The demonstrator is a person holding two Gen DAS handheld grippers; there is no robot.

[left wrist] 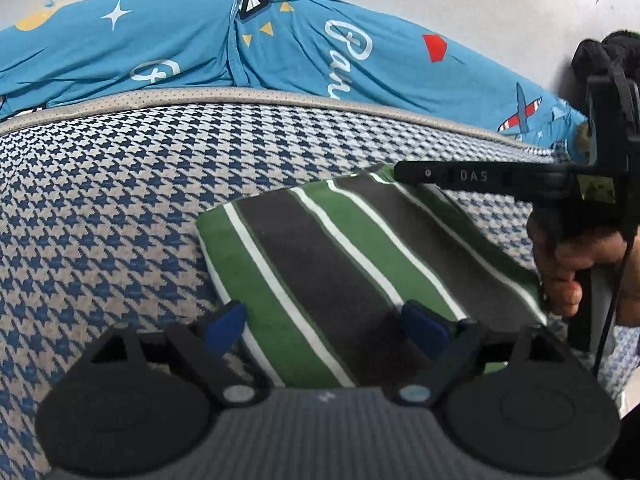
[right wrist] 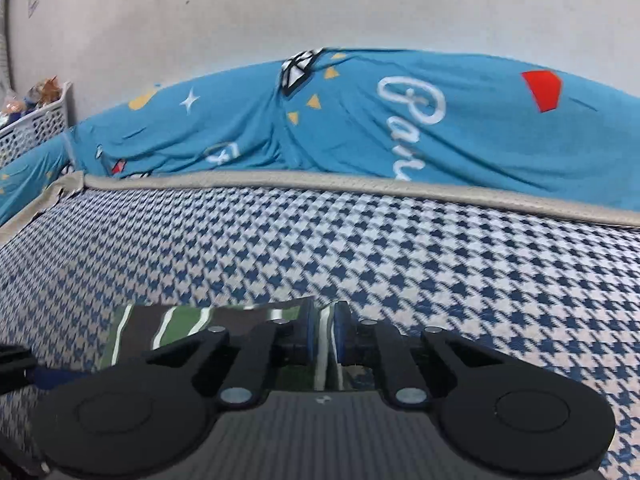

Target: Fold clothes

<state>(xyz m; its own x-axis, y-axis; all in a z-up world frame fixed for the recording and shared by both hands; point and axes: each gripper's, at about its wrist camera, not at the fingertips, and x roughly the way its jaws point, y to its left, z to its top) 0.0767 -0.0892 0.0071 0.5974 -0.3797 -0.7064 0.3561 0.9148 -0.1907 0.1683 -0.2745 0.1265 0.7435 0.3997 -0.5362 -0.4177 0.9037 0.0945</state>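
A folded garment (left wrist: 340,260) with green, dark grey and white stripes lies on the blue-and-white houndstooth mattress (left wrist: 100,200). My left gripper (left wrist: 324,322) hovers over its near edge, open, its blue pads (left wrist: 226,320) wide apart and straddling the cloth without pressing it. In the right wrist view my right gripper (right wrist: 324,330) is shut on a raised edge of the striped garment (right wrist: 180,320), with the cloth pinched between the blue pads (right wrist: 308,332). From the left wrist view the right gripper (left wrist: 404,174) reaches in over the garment's far right corner, held by a hand (left wrist: 568,264).
A blue printed bedsheet (right wrist: 400,120) is bunched along the far side against a pale wall (right wrist: 320,8). A grey piped border (right wrist: 280,184) edges the mattress. A white perforated basket (right wrist: 36,124) with toys stands at the far left.
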